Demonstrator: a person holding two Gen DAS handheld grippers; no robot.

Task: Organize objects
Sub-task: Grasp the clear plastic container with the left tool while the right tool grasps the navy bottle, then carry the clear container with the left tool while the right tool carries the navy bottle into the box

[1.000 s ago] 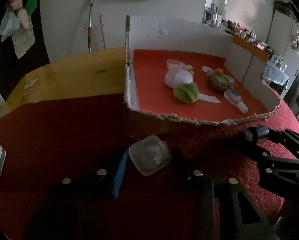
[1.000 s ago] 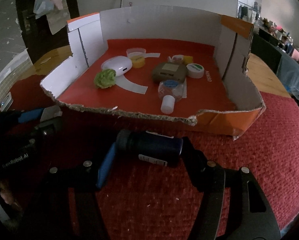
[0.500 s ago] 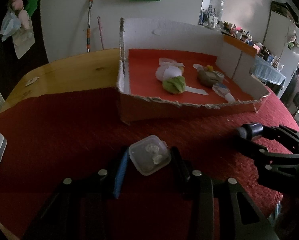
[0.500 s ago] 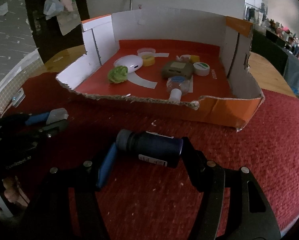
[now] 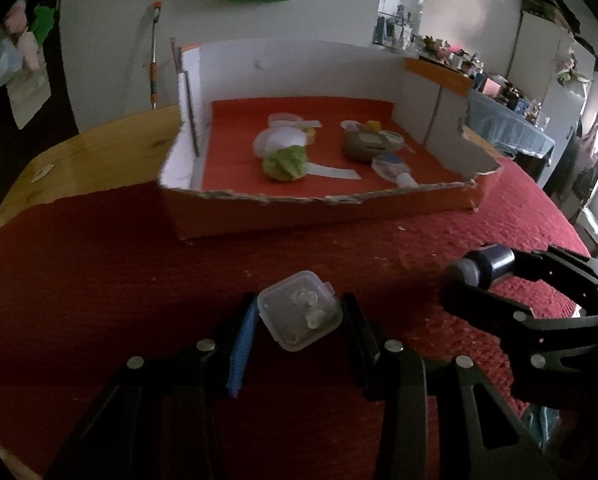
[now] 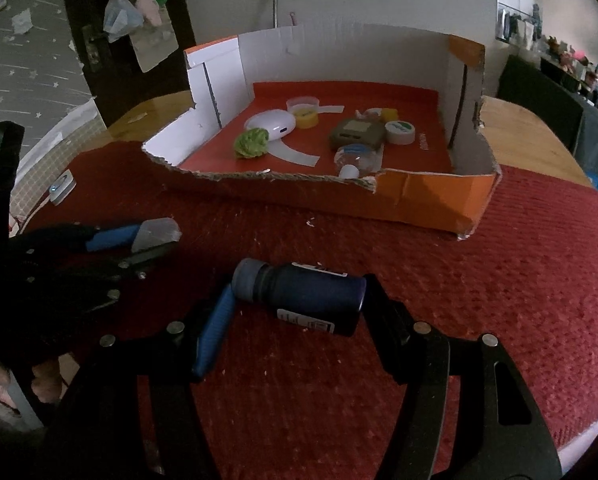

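Items already lie in the cardboard box [image 6: 431, 200], while our left tongs [image 5: 299, 316] clamp the clear container [image 5: 300, 315] and right tongs [image 6: 295, 300] the dark bottle [image 6: 303, 294], both outside.

You're working in dim, murky light: both views run dark and grainy toward the bottom. Brightness comes from the doorway [image 5: 397, 8] and far right edge. Fisheye bending curves the tablecloth [image 6: 519, 280], with black vignetted corners.

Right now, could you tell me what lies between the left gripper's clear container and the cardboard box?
Only bare red cloth separates the clear container from the cardboard box; the left wrist view shows it.
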